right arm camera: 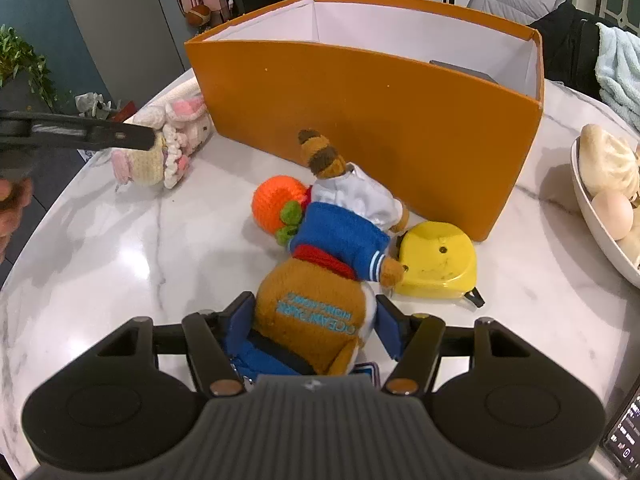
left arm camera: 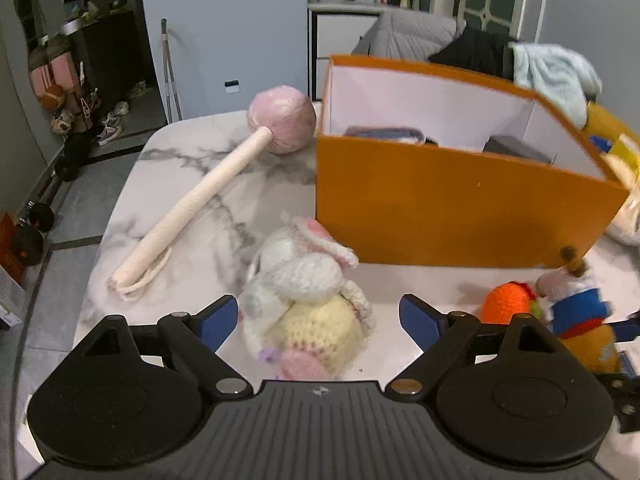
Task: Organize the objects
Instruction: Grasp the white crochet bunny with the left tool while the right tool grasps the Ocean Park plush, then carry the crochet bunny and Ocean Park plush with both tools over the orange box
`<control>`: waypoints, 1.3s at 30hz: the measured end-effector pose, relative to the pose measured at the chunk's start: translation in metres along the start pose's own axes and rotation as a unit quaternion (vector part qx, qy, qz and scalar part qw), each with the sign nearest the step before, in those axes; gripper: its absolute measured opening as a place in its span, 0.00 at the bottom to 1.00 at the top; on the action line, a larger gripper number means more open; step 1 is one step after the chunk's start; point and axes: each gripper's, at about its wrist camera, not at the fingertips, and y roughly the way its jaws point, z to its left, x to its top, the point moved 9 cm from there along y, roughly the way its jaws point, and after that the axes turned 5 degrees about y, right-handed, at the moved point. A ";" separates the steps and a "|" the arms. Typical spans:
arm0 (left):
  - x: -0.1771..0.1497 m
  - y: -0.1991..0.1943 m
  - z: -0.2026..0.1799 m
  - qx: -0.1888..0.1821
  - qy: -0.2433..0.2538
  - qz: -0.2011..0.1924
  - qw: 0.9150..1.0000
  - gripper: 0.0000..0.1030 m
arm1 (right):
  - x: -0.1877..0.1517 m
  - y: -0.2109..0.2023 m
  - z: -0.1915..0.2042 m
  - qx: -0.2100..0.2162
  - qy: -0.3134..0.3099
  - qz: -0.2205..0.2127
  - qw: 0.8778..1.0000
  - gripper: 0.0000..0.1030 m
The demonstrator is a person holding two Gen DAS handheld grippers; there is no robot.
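Note:
A crocheted bunny doll (left arm camera: 304, 296) in white, cream and pink lies on the marble table between the fingers of my open left gripper (left arm camera: 320, 320); the fingers do not press it. It also shows in the right wrist view (right arm camera: 160, 148). My right gripper (right arm camera: 316, 328) is shut on a brown plush toy (right arm camera: 316, 312) in a blue jacket, lying on the table. An orange crocheted ball (right arm camera: 276, 200) and a yellow tape measure (right arm camera: 436, 260) lie against the plush. An orange box (left arm camera: 452, 208) with a white inside stands behind them and holds some dark items.
A pink ball-headed massage stick (left arm camera: 208, 188) lies on the table at the left of the box. A white bowl (right arm camera: 592, 216) with buns and eggs stands at the right table edge. A light blue towel (left arm camera: 556, 80) hangs behind the box.

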 end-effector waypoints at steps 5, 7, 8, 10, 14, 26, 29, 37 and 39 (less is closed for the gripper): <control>-0.004 0.024 -0.001 0.039 0.030 0.021 0.999 1.00 | -0.001 0.003 -0.001 0.007 -0.004 0.003 1.000 0.64; -0.008 0.029 0.000 0.034 0.028 0.033 0.998 1.00 | 0.000 0.004 -0.001 0.008 -0.002 0.007 1.000 0.64; -0.010 0.031 0.001 0.031 0.025 0.034 0.999 1.00 | 0.001 0.004 -0.001 0.009 0.000 0.010 1.000 0.65; -0.011 0.032 0.003 0.026 0.019 0.034 0.999 1.00 | 0.001 0.004 -0.001 0.013 0.007 0.020 1.000 0.68; -0.013 0.031 0.007 -0.001 0.001 0.034 0.999 0.94 | -0.002 0.002 0.003 0.020 0.002 0.041 0.999 0.69; -0.020 0.008 0.018 -0.023 0.006 0.020 1.000 0.84 | -0.002 -0.003 -0.002 0.015 0.005 0.059 0.998 0.58; -0.020 -0.008 0.022 -0.035 -0.001 0.006 0.999 0.84 | -0.001 -0.008 -0.003 0.020 0.004 0.057 0.998 0.58; -0.015 -0.049 0.022 -0.066 -0.003 -0.020 0.998 0.84 | 0.011 -0.035 -0.001 0.038 0.005 0.035 0.999 0.58; -0.014 -0.057 0.019 -0.079 -0.006 -0.025 0.997 0.84 | 0.013 -0.042 0.000 0.044 0.004 0.030 0.999 0.58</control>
